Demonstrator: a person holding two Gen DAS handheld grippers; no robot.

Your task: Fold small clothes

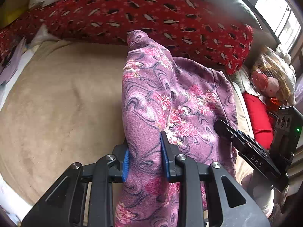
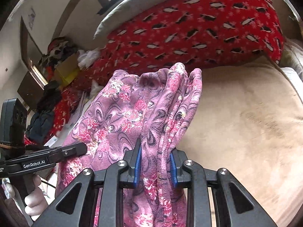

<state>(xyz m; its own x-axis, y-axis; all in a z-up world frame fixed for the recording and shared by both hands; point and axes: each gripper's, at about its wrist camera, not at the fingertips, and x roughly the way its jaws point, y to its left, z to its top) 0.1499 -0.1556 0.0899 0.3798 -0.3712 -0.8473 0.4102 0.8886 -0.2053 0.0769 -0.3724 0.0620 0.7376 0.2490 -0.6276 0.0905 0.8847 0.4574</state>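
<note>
A purple fleece garment with pink flowers (image 1: pixel 161 94) hangs bunched in the air above a beige bed cover. My left gripper (image 1: pixel 144 151) is shut on one gathered edge of it. My right gripper (image 2: pixel 155 164) is shut on another bunched edge of the same garment (image 2: pixel 132 117). The right gripper also shows in the left wrist view (image 1: pixel 246 145), at the garment's right side. The left gripper shows in the right wrist view (image 2: pixel 56 155), at the garment's left side. The cloth sags between the two grippers.
The beige bed cover (image 1: pixel 56 104) spreads under the garment. A red blanket with a black and white pattern (image 1: pixel 142 13) lies along the far side. A doll and red items (image 1: pixel 265 87) sit to the right. Boxes and dark clothes (image 2: pixel 56 79) are piled to the left.
</note>
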